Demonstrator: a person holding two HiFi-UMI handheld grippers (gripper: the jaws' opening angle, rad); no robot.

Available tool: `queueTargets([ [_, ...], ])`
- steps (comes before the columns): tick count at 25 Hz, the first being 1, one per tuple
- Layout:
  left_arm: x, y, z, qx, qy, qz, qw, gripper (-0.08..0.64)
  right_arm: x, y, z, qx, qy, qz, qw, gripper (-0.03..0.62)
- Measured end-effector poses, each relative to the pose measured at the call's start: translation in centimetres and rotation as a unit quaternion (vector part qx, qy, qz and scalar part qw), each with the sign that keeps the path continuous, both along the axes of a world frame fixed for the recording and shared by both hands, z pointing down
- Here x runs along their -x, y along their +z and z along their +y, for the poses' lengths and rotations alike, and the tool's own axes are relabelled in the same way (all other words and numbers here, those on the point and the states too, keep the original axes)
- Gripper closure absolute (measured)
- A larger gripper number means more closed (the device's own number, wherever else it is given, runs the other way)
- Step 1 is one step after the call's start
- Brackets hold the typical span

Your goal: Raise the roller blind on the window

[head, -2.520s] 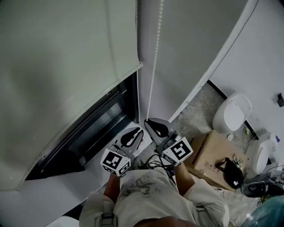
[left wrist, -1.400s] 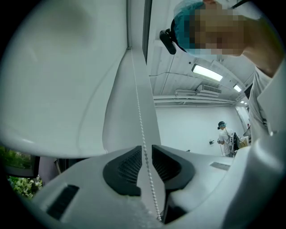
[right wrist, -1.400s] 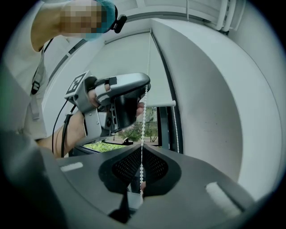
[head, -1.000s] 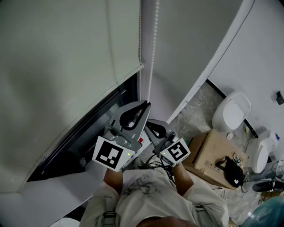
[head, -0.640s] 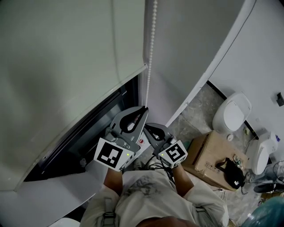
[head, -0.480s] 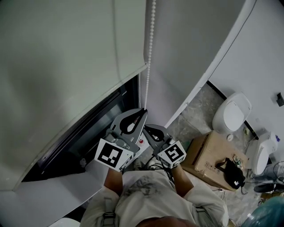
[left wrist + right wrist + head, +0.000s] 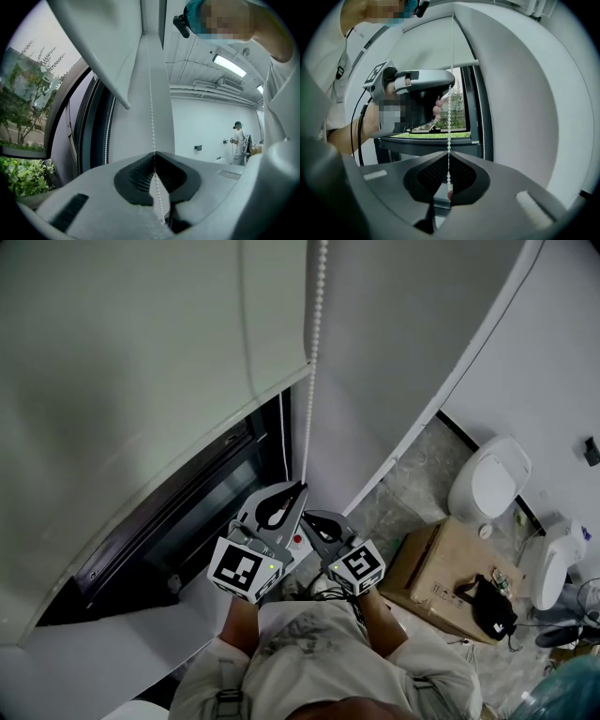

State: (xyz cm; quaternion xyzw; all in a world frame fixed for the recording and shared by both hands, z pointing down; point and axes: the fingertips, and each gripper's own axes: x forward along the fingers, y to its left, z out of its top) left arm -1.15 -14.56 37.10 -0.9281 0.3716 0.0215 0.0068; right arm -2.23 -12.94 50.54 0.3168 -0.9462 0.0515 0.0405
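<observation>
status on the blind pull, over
Left gripper and right gripper both shut on the bead chain, left above right. Roller blind partly up, lower window showing. Nothing blocking the chain.

1. The roller blind [image 7: 141, 352] fills the upper left of the head view, in front of the window [image 7: 178, 521], whose uncovered part lies below the blind's lower edge.
2. The bead chain [image 7: 316, 343] hangs just right of the blind, from top centre to mid-frame.
3. The left gripper [image 7: 301, 487] and right gripper [image 7: 309, 516] sit at bottom centre, both on the chain, left above right.
4. At lower right, a cardboard box [image 7: 436, 568] stands on the floor [image 7: 412, 474], below a toilet [image 7: 487, 479].
</observation>
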Motion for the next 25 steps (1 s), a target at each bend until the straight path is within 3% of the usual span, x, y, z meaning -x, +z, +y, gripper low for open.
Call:
queueTargets([
  [25, 0.5, 6.0, 0.9, 0.057, -0.009, -0.014, 0.9982, 0.543, -0.1, 6.5, 1.1, 0.059, -0.008, 0.044, 0.997, 0.577],
])
